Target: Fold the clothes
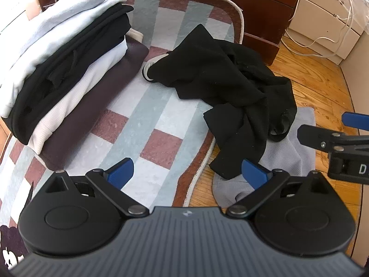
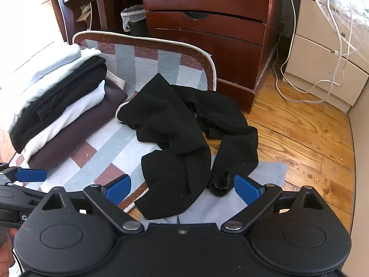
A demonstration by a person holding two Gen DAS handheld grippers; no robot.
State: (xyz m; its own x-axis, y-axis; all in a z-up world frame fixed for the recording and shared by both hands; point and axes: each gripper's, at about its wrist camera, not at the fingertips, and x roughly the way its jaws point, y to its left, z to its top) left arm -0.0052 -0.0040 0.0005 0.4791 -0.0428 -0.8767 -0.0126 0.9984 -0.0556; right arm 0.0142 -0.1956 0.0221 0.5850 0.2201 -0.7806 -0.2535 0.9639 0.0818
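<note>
A crumpled black garment (image 1: pixel 221 80) (image 2: pixel 180 133) lies across the right edge of the checked rug (image 1: pixel 143 120) (image 2: pixel 103 161), partly over a grey cloth (image 1: pixel 288 157) (image 2: pixel 230 207) on the wood floor. A stack of folded clothes (image 1: pixel 60 73) (image 2: pixel 57 110) sits on the rug's left side. My left gripper (image 1: pixel 188 173) is open and empty, above the rug edge, close to the garment's near end. My right gripper (image 2: pixel 182 189) is open and empty, just above the garment's near end; it also shows in the left wrist view (image 1: pixel 322 136).
A dark wooden dresser (image 2: pixel 207 34) stands behind the rug. A white cabinet (image 2: pixel 322 64) with trailing cables (image 2: pixel 299 92) stands at the right. A lined bin (image 2: pixel 136 20) stands by the dresser. Wood floor (image 2: pixel 299 138) lies to the right.
</note>
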